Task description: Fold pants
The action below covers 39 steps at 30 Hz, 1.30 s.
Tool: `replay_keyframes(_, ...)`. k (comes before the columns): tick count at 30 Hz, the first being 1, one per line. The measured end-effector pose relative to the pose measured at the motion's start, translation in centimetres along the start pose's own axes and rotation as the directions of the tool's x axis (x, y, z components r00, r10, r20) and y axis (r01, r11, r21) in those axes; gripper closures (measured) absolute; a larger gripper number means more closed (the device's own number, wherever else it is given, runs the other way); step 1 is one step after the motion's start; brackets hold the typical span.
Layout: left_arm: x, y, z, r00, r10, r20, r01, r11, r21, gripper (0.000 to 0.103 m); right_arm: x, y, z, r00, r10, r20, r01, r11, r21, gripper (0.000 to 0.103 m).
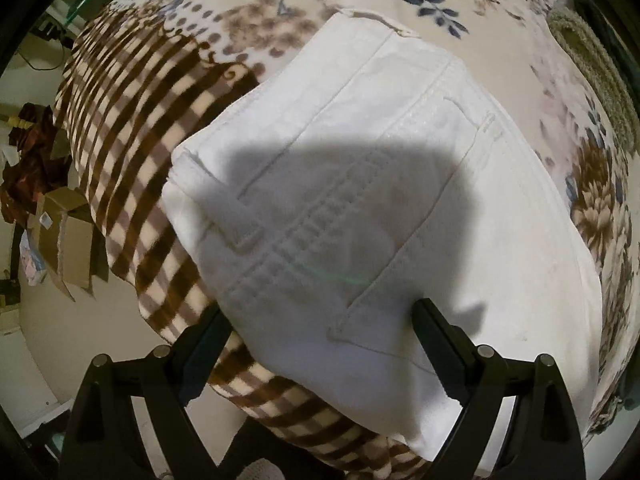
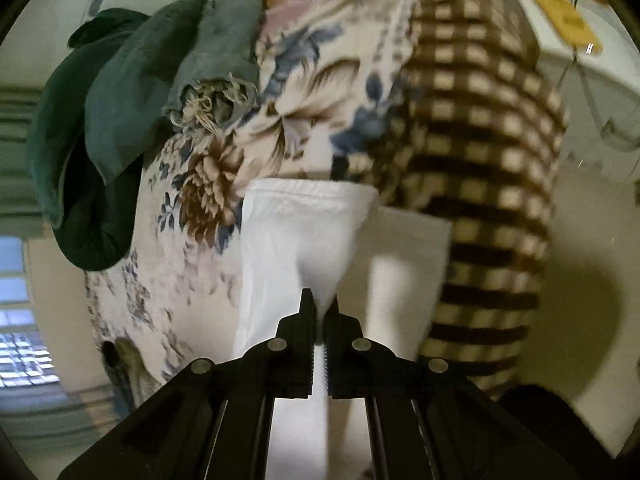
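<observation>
Pants (image 1: pixel 384 208) lie on the bed; my right gripper (image 2: pixel 320 308) pinches a leg to fold it, left gripper (image 1: pixel 320 316) spread wide, empty.

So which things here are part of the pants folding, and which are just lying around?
Part of the job:
white pants
left gripper, open above them
right gripper, shut on the white fabric

Just lying about:
floral blanket underneath
dark green garments
cardboard box
</observation>
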State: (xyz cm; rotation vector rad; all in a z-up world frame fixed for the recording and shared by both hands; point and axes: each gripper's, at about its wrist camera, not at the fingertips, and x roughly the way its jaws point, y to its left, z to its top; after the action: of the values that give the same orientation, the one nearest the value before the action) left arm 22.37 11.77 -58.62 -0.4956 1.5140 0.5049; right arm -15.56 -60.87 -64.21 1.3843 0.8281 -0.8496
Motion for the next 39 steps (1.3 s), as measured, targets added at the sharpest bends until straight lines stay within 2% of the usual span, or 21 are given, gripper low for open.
replay_keyframes(2,0.0,-0.1,0.3,1.0,0.007,0.003,-0.007,1.0,0.015,0.012,-0.5,-0.8,0.4,0.998,-0.063,0.008,0.064,0.998,-0.026,0.099)
replay_keyframes(4,-0.1,-0.1,0.6,1.0,0.011,0.0,-0.011,1.0,0.024,0.012,1.1,-1.6,0.8,0.991,-0.118,-0.055,0.116,0.992,-0.043,0.097)
replay_keyframes(6,-0.2,0.1,0.5,1.0,0.007,-0.005,-0.006,1.0,0.026,0.012,2.8,-2.7,1.3,0.972,-0.202,-0.12,0.195,0.979,-0.065,0.08)
replay_keyframes(7,-0.3,0.1,0.5,1.0,0.004,-0.007,-0.004,1.0,0.029,0.012,3.0,-3.1,1.5,0.973,-0.194,-0.127,0.189,0.98,-0.056,0.077)
replay_keyframes(10,-0.5,0.1,-0.1,1.0,0.007,-0.002,-0.007,0.999,0.052,0.012,2.8,-4.1,2.1,0.992,-0.072,-0.104,0.074,0.997,0.017,0.062)
replay_keyframes(12,-0.3,0.0,-0.5,1.0,0.018,0.007,-0.018,0.997,0.075,0.012,3.0,-4.7,2.3,0.996,-0.019,-0.093,0.025,0.998,0.063,0.062)
replay_keyframes(14,0.1,-0.1,-1.0,1.0,0.018,0.0,-0.018,0.997,0.072,0.012,2.2,-5.0,2.1,0.998,-0.06,-0.016,0.061,0.996,0.072,0.092)
replay_keyframes(15,0.2,0.0,-1.2,1.0,0.014,-0.007,-0.013,0.998,0.065,0.012,1.7,-4.7,2.3,0.99,-0.136,0.027,0.135,0.99,0.05,0.1)
replay_keyframes(18,-0.2,-0.1,-1.7,1.0,-0.001,-0.028,0.003,0.998,0.063,0.012,1.1,-4.3,3.2,0.971,-0.219,0.09,0.221,0.975,-0.009,0.1)
replay_keyframes(20,-1.0,-0.2,-2.6,0.999,-0.015,-0.035,0.017,0.997,0.07,0.012,1.4,-4.5,3.8,0.987,-0.161,0.003,0.161,0.985,-0.062,0.097)
replay_keyframes(21,-1.7,-0.5,-3.4,0.999,-0.019,-0.037,0.022,0.996,0.084,0.012,1.7,-4.5,3.6,0.985,-0.161,-0.066,0.156,0.985,-0.068,0.089)
replay_keyframes(22,-2.1,-0.7,-4.2,0.999,-0.022,-0.038,0.026,0.995,0.098,0.012,1.7,-4.0,3.0,0.984,-0.148,-0.095,0.142,0.988,-0.067,0.084)
replay_keyframes(24,-3.3,-1.8,-6.3,1.0,0.001,-0.019,0.002,0.989,0.148,0.012,1.5,-3.6,0.5,0.981,-0.104,-0.165,0.094,0.993,-0.07,0.062)
replay_keyframes(26,-3.8,-3.3,-8.3,1.0,0.008,0.001,-0.008,0.978,0.21,0.012,2.1,-2.7,-3.3,0.966,-0.086,-0.245,0.064,0.993,-0.098,0.061)
replay_keyframes(30,-3.1,-6.2,-11.1,1.0,-0.009,-0.008,0.011,0.958,0.285,0.012,5.0,-1.0,-12.3,0.905,-0.042,-0.424,-0.014,0.992,-0.126,0.061)
replay_keyframes(32,-2.3,-7.2,-11.8,1.0,-0.01,-0.019,0.015,0.955,0.296,0.012,6.2,-0.7,-15.0,0.901,-0.052,-0.43,-0.005,0.992,-0.129,0.061)
replay_keyframes(34,-1.2,-7.9,-12.3,1.0,0.005,-0.017,0.001,0.949,0.316,0.012,7.2,-1.1,-16.5,0.919,-0.115,-0.376,0.072,0.989,-0.127,0.062)
replay_keyframes(35,-0.6,-8.0,-12.3,1.0,0.017,-0.018,-0.01,0.948,0.317,0.012,7.6,-1.5,-16.7,0.925,-0.133,-0.356,0.101,0.989,-0.106,0.064)
replay_keyframes(36,0.0,-7.8,-12.5,1.0,0.018,-0.021,-0.011,0.948,0.317,0.012,8.0,-1.9,-17.1,0.931,-0.142,-0.335,0.12,0.989,-0.084,0.087)
replay_keyframes(37,0.6,-7.6,-12.6,0.999,0.04,-0.019,-0.032,0.947,0.32,0.012,8.2,-2.1,-17.4,0.934,-0.155,-0.321,0.136,0.987,-0.082,0.098)
replay_keyframes(39,1.3,-6.7,-12.4,0.997,0.071,-0.014,-0.062,0.945,0.322,0.012,7.4,-1.8,-17.9,0.944,-0.173,-0.279,0.151,0.983,-0.1,0.101)
